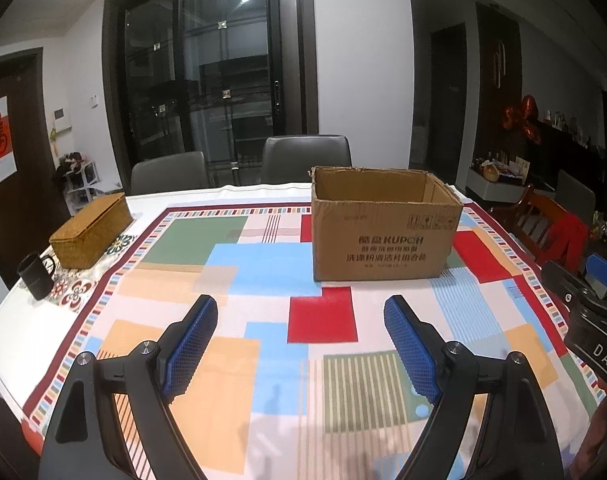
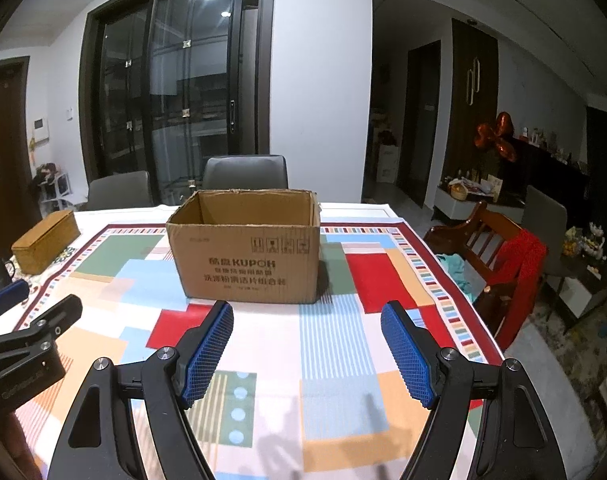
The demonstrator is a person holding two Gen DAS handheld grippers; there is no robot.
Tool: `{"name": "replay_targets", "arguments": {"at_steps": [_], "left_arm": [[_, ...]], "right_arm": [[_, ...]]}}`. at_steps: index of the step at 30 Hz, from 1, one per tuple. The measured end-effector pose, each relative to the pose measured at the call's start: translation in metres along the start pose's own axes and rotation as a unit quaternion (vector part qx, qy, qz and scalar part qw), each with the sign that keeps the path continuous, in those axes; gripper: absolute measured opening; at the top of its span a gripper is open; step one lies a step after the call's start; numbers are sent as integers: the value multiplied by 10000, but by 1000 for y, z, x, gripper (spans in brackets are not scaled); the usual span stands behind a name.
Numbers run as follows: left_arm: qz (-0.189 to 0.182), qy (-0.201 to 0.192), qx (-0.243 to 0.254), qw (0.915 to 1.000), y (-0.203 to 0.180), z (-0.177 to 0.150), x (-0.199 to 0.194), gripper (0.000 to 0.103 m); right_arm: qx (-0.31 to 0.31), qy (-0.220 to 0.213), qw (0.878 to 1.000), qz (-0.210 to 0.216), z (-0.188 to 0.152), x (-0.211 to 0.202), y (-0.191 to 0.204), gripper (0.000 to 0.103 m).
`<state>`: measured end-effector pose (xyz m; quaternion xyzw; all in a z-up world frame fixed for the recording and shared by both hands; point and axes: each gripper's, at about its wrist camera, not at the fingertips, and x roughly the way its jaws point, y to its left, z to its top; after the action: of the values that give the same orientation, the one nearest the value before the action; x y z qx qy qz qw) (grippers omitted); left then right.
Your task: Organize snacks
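An open brown cardboard box (image 1: 383, 236) stands on the table's colourful patterned cloth (image 1: 263, 272); it also shows in the right wrist view (image 2: 247, 256). Its inside is hidden from here. No snacks are in view. My left gripper (image 1: 301, 308) is open and empty, hovering above the cloth in front of the box. My right gripper (image 2: 307, 312) is open and empty, also in front of the box. Part of the right gripper shows at the right edge of the left view (image 1: 583, 312), and part of the left gripper shows at the left edge of the right view (image 2: 27, 344).
A woven lidded basket (image 1: 91, 232) and a black mug (image 1: 37, 276) sit at the table's left side. Grey chairs (image 1: 303, 156) stand behind the table, a wooden chair with red cloth (image 2: 503, 256) to the right.
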<state>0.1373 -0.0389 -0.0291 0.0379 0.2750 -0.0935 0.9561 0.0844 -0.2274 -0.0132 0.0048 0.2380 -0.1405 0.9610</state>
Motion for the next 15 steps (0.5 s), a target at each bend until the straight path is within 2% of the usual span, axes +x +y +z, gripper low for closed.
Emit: {"name": "replay_targets", "arguments": {"at_steps": [2,5,15], "left_arm": [[33,-22,-13,10000,2,-6,-6,88],[63,-24,-46,10000,5,-17,-16,91],[174,-75,-224,9996,14,-46,-48,97]], "right_arm": [[-2,-28,10000,15,-3,-5,0,78],[-62,-103,9999,-1,-10,-14,1,84],[-120,-110,9996,219,-37,-42,8,86]]}}
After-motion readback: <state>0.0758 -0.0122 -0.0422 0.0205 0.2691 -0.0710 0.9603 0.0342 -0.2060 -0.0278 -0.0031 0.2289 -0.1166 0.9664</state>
